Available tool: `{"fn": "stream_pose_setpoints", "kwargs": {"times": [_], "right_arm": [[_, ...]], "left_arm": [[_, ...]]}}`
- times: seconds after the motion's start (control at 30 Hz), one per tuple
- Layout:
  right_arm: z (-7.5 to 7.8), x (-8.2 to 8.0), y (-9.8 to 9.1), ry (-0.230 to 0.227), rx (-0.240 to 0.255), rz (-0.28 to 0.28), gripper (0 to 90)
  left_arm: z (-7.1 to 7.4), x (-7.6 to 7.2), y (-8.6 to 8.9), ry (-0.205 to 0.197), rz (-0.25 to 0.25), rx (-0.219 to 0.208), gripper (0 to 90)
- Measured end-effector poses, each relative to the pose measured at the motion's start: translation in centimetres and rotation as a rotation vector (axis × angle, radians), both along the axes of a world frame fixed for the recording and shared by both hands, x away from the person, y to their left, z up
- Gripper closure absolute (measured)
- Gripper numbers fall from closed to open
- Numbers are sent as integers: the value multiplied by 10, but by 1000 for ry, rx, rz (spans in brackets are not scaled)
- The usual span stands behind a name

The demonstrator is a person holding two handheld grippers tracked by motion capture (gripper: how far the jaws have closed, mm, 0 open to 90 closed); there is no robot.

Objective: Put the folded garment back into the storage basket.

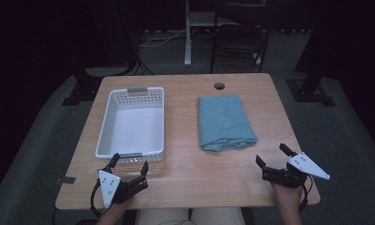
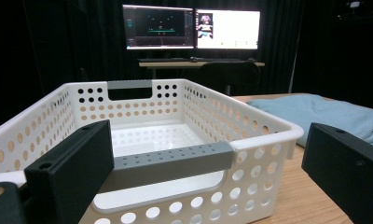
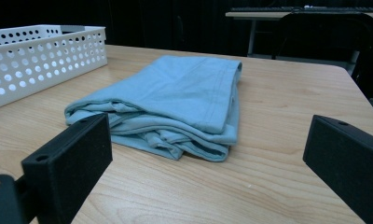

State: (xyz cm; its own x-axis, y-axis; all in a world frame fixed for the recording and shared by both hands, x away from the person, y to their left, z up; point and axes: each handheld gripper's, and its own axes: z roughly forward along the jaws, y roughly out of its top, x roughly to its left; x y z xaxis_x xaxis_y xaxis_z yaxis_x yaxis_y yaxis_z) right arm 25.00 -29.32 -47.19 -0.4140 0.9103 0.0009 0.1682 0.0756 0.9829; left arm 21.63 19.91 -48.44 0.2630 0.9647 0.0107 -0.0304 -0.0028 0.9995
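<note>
Jaws wide apart on both grippers, nothing between them. Left gripper (image 1: 129, 165) low at the near left of the table (image 1: 185, 178), just short of the basket's near wall, aimed at it. From the left gripper view, own two black jaws spread to either side, left gripper (image 2: 203, 163) facing the grey handle (image 2: 173, 158) on the basket's near rim, close ahead. Right gripper (image 1: 271, 154) at the near right edge of the table, held in a hand (image 1: 286, 190), grey three-cornered plate on top, pointing toward the cloth. From the right gripper view, right gripper (image 3: 208, 149) open with the cloth (image 3: 175, 102) lying just ahead between the lines of its jaws, not touched.

White perforated basket (image 1: 131, 123) on the left half of the table, long side running away from the person, empty inside, a second grey handle (image 1: 137, 90) on the far rim. Seen also at the upper left of the right gripper view as basket (image 3: 40, 56). Folded light blue cloth (image 1: 225, 122) flat on the right half of the table, beside the basket with bare wood between them, layered edges toward the near side. Small dark grommet (image 1: 219, 86) in the tabletop beyond the cloth. Chair (image 1: 239, 37) on the floor past the far edge. Two lit monitors (image 2: 191, 28) on a desk far behind the basket (image 2: 268, 135) in the left gripper view, with cloth (image 2: 324, 112) at the right.
</note>
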Motion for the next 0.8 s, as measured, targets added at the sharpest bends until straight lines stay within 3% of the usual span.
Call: {"fn": "stream_pose_setpoints", "kwargs": {"times": [0.03,0.27,0.37,0.63,0.8], "right_arm": [[0,-1,2,-7,-28,-16,14],[0,-4,6,-37,-66,-18,14],[0,-3,6,-15,-61,-10,15],[0,-4,6,-22,-74,-37,15],[4,-7,5,-1,-35,-26,15]], "left_arm": [[0,0,0,3,3,1,34],[0,0,0,4,2,1,34],[0,0,0,-2,3,2,34],[0,0,0,-4,-6,1,34],[0,0,0,-5,-5,-1,34]]}}
